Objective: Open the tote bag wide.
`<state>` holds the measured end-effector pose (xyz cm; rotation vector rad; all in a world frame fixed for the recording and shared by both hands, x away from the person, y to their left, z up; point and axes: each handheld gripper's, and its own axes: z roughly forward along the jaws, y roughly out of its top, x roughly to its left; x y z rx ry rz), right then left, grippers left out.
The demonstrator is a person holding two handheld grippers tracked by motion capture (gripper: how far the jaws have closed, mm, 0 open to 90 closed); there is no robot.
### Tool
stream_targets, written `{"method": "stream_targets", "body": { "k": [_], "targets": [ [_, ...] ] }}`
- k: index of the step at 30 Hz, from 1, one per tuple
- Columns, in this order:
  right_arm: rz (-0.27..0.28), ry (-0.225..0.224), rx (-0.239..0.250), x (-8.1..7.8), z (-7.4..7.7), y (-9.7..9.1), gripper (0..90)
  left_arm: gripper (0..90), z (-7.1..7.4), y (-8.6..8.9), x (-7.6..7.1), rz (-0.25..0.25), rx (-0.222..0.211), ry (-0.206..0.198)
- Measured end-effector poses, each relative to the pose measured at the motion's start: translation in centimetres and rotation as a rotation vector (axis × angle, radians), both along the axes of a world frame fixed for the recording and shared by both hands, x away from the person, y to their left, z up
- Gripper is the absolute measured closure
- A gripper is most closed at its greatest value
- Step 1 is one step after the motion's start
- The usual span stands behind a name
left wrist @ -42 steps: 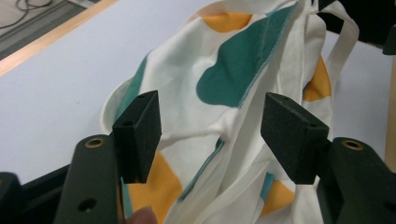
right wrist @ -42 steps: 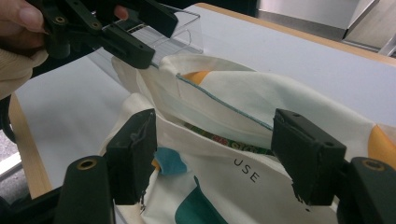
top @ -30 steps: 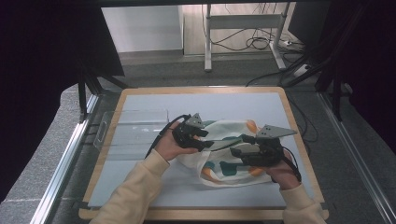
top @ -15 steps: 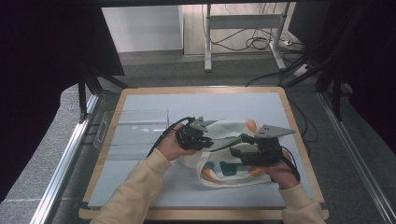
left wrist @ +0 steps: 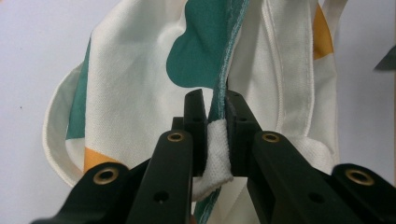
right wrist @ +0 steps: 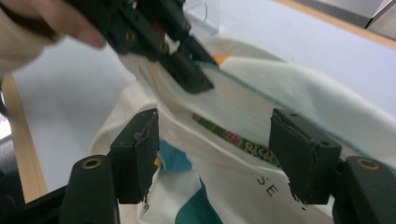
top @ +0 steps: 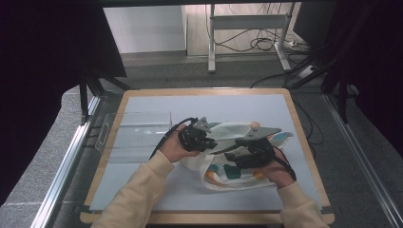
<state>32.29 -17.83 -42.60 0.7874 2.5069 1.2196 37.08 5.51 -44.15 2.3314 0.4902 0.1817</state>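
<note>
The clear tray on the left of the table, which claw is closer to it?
Left. The left claw is shut on the bag just beside the tray. The right claw, open, sits farther off over the bag's middle.

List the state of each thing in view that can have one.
Cloth bag: crumpled on the table, mouth edge lifted.
Left tool: shut on the bag's teal-trimmed edge.
Right tool: open, jaws either side of the bag fabric.
Clear tray: upright, nothing visible inside.

Label print (right wrist: 261, 184) on bag (right wrist: 289, 98) cut off.
</note>
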Motion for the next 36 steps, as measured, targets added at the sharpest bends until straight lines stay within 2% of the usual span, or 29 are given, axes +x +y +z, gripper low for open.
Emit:
{"method": "stream_targets", "body": {
  "k": [7, 9, 13, 15, 17, 24, 29, 33, 36],
  "targets": [
    [0.013, 0.000, -0.100, 0.4, -1.3, 0.4, 35.2, 81.6, 0.0, 0.0, 0.0, 0.001, 0.000, 0.002],
    [0.008, -0.010, -0.150, 0.6, -1.8, 0.5, 37.0, 81.6, 0.0, 0.0, 0.0, 0.001, -0.001, 0.002],
    [0.012, -0.025, -0.211, 0.7, -2.4, 0.6, 44.6, 81.5, 0.0, 0.0, 0.1, 0.002, -0.001, 0.005],
    [0.003, -0.035, -0.231, 0.7, -2.5, 0.5, 52.6, 81.5, 0.0, 0.0, 0.1, 0.004, -0.002, 0.005],
    [0.001, -0.032, -0.227, 0.8, -2.4, 0.4, 61.6, 81.5, 0.0, 0.1, 0.1, 0.008, -0.003, 0.004],
    [0.016, -0.025, -0.221, 0.7, -2.3, 0.3, 78.4, 81.6, 0.3, 0.3, 0.2, 0.025, -0.015, 0.004],
    [0.020, -0.019, -0.216, 0.4, -2.2, 0.3, 82.0, 81.7, 0.7, 0.3, 0.2, 0.039, -0.019, -0.002],
    [0.019, -0.010, -0.201, 0.3, -2.3, 0.1, 82.8, 81.8, 1.0, 0.2, 0.3, 0.048, -0.013, -0.020],
    [0.020, -0.006, -0.186, 0.1, -2.3, -0.1, 83.1, 81.9, 1.1, 0.2, 0.5, 0.074, -0.016, -0.044]
  ]
}}
